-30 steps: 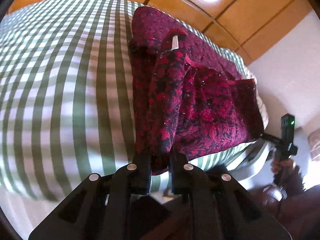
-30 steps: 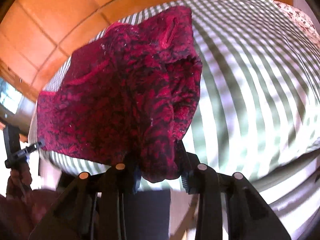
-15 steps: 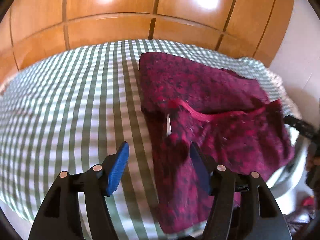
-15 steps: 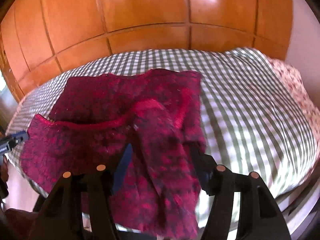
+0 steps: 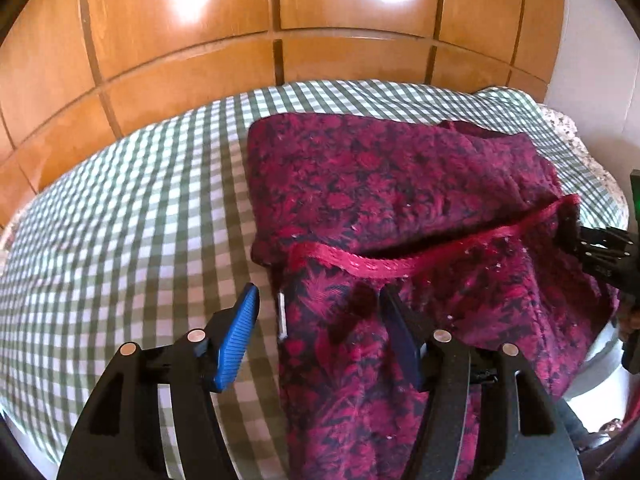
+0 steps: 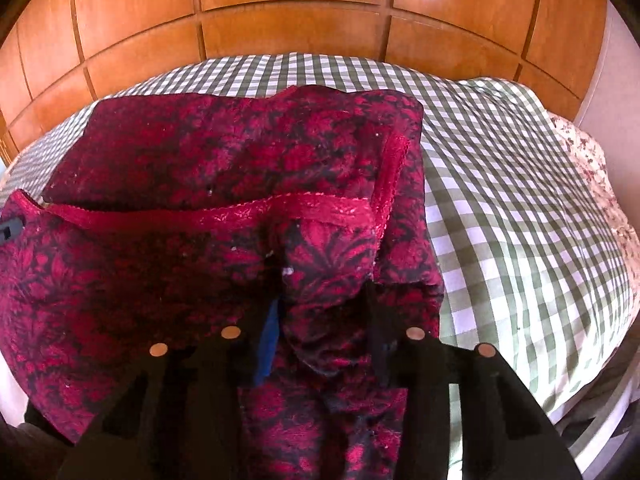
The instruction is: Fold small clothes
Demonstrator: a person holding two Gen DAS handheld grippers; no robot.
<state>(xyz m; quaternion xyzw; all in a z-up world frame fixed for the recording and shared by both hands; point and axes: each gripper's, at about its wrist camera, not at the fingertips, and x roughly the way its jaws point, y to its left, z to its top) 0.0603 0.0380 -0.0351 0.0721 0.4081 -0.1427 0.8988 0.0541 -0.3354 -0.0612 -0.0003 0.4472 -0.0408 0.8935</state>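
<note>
A dark red flowered garment (image 5: pixel 380 184) with a red trim band (image 5: pixel 360 266) lies folded on the green checked bed (image 5: pixel 120 220). My left gripper (image 5: pixel 320 320) stands open over the garment's near left edge, blue pad (image 5: pixel 238 336) over the bedspread, nothing pressed. A small white tag (image 5: pixel 282 316) shows at that edge. In the right wrist view the garment (image 6: pixel 240 152) fills the left half. My right gripper (image 6: pixel 324 332) has its jaws closing around a raised fold of the cloth (image 6: pixel 328 264) that stands between them. The right gripper's tips (image 5: pixel 592 248) reach the garment's far right corner.
A wooden panelled headboard (image 5: pixel 200 60) rises behind the bed. A flowered pillow or sheet (image 6: pixel 592 160) lies at the right end. The bedspread (image 6: pixel 520 200) stretches bare to the right of the garment, and the bed's edge drops away below it.
Both grippers let go of the lifted garment edge, which now lies flat on the bed. They drew back toward the near edge. The left jaws opened wide; the right's opened, then narrowed.
</note>
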